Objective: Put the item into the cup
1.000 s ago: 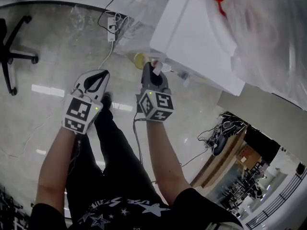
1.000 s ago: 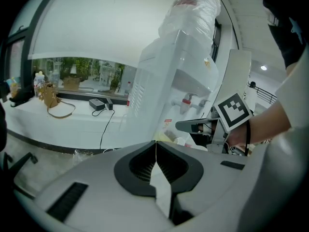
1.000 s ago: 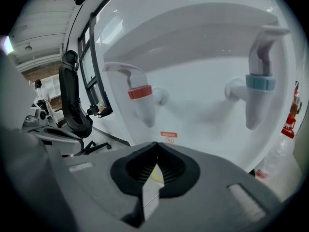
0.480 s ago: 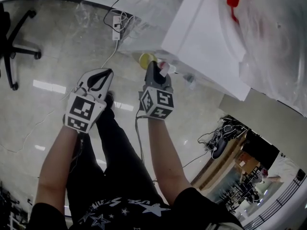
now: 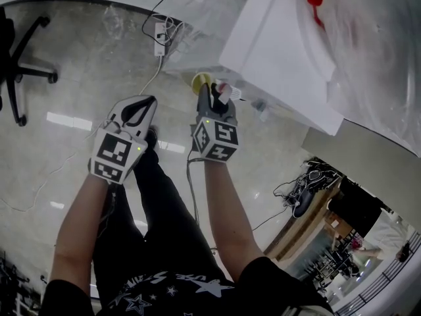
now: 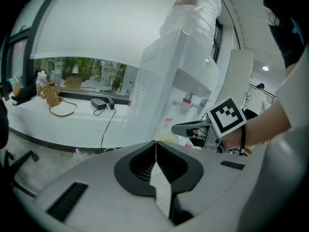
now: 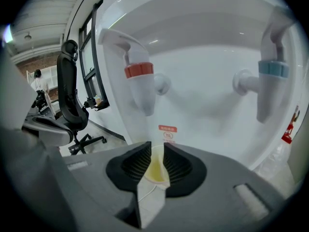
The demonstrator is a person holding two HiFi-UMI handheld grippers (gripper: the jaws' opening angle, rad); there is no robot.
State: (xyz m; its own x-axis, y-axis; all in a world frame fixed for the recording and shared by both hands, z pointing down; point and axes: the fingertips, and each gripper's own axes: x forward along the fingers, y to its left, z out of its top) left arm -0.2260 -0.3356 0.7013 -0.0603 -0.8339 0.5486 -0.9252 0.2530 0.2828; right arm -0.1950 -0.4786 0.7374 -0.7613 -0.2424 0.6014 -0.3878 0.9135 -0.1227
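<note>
In the head view my right gripper (image 5: 205, 91) is shut on a yellow paper cup (image 5: 199, 81), held close to the front of a white water dispenser (image 5: 276, 51). In the right gripper view the cup (image 7: 155, 170) sits between the jaws of the right gripper (image 7: 157, 153), below and in front of the red tap (image 7: 140, 81); the blue tap (image 7: 269, 76) is to the right. My left gripper (image 5: 150, 101) hangs to the left, shut and empty; its jaws (image 6: 155, 151) meet in a line. From there the right gripper (image 6: 186, 128) and the cup (image 6: 166, 138) show beside the dispenser (image 6: 169, 81). No separate item shows.
A black office chair (image 5: 20, 78) stands on the glossy floor at left. A power strip and cables (image 5: 160, 31) lie by the dispenser's base. Clear plastic wrap (image 5: 375, 45) covers the dispenser's top. A handbag (image 6: 55, 100) rests on a far ledge.
The right gripper with the cup has edged a little closer to the dispenser's taps. The left gripper stays shut at about the same spot.
</note>
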